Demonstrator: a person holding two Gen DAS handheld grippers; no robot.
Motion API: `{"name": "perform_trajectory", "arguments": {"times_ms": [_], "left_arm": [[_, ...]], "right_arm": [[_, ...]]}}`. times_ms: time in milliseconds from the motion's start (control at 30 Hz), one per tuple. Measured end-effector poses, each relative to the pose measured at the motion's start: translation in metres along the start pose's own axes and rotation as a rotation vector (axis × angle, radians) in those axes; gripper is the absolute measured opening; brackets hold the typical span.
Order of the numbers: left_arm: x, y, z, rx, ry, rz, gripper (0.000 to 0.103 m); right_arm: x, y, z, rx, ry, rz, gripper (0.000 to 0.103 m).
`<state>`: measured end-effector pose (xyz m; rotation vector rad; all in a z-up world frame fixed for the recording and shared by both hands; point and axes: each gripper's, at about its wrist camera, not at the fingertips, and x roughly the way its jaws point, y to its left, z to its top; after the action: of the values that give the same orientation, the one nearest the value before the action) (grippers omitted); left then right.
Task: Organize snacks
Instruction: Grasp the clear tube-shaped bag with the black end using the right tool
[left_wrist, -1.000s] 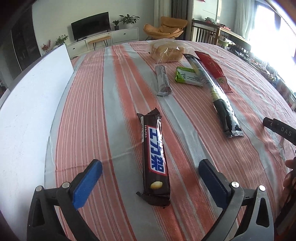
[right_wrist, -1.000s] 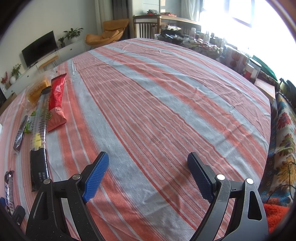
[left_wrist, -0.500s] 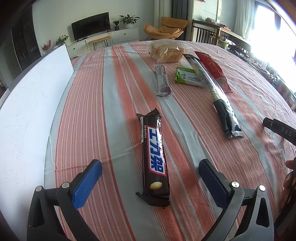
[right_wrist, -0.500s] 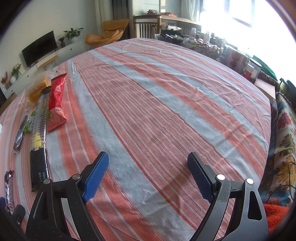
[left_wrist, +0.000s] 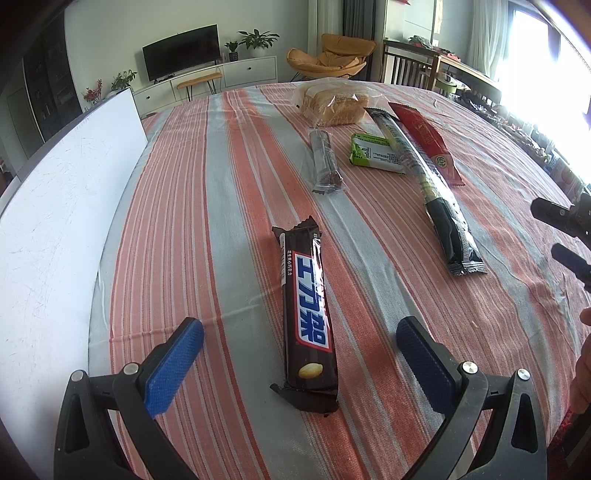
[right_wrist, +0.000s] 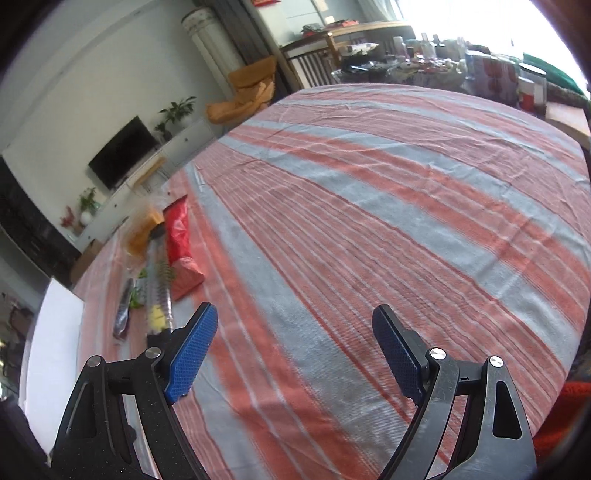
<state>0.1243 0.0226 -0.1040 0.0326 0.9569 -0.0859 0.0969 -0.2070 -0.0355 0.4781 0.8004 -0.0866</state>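
The task looks hardly begun: the chocolate bar (left_wrist: 308, 314) lies loose at lower centre; other snacks (left_wrist: 373, 155) lie scattered at upper centre. The left gripper (left_wrist: 299, 354) is wide apart and empty; the right gripper (right_wrist: 295, 347) too.

A striped tablecloth (left_wrist: 221, 192), white board (left_wrist: 55, 229), television (left_wrist: 181, 51) and orange armchair (left_wrist: 332, 55).

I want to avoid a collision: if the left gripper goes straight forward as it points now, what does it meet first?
The left gripper is open, and the chocolate bar lies lengthwise between its fingers, so it would meet that bar first. Height above the tablecloth is unclear; it might pass over.
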Motion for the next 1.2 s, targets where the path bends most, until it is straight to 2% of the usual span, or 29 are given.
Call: {"name": "perform_trajectory", "arguments": {"times_ms": [100,200,333,433,533,567,667,867,967,1067,1133,1200], "left_arm": [[0.0,0.0,0.0,0.0,0.0,0.0,0.103],[0.0,0.0,0.0,0.0,0.0,0.0,0.103],[0.0,0.0,0.0,0.0,0.0,0.0,0.103],[0.0,0.0,0.0,0.0,0.0,0.0,0.103],[-0.001,0.0,0.0,0.0,0.0,0.001,0.103],[-0.001,0.0,0.0,0.0,0.0,0.001,0.103],[-0.001,0.0,0.0,0.0,0.0,0.001,0.103],[-0.001,0.0,0.0,0.0,0.0,0.001,0.103],[-0.001,0.0,0.0,0.0,-0.001,0.001,0.103],[-0.001,0.0,0.0,0.0,0.0,0.001,0.103],[-0.001,0.0,0.0,0.0,0.001,-0.002,0.103],[0.0,0.001,0.002,0.011,0.019,-0.018,0.103]], "right_arm": [[0.015,0.039,0.011,-0.126,0.087,0.06,0.087],[0.041,0.083,0.02,-0.228,0.241,0.11,0.086],[0.071,0.124,0.018,-0.334,0.332,0.026,0.085],[0.089,0.132,0.012,-0.354,0.379,-0.032,0.085],[0.093,0.136,0.01,-0.36,0.356,-0.071,0.086],[0.092,0.135,0.01,-0.365,0.352,-0.084,0.082],[0.089,0.142,0.007,-0.417,0.34,-0.106,0.039],[0.061,0.122,-0.002,-0.359,0.4,-0.001,0.024],[0.037,0.102,-0.016,-0.295,0.47,0.08,0.023],[0.014,0.085,-0.035,-0.307,0.497,0.079,0.024],[0.006,0.079,-0.044,-0.341,0.481,0.042,0.036],[0.002,0.073,-0.046,-0.343,0.453,0.029,0.053]]}}
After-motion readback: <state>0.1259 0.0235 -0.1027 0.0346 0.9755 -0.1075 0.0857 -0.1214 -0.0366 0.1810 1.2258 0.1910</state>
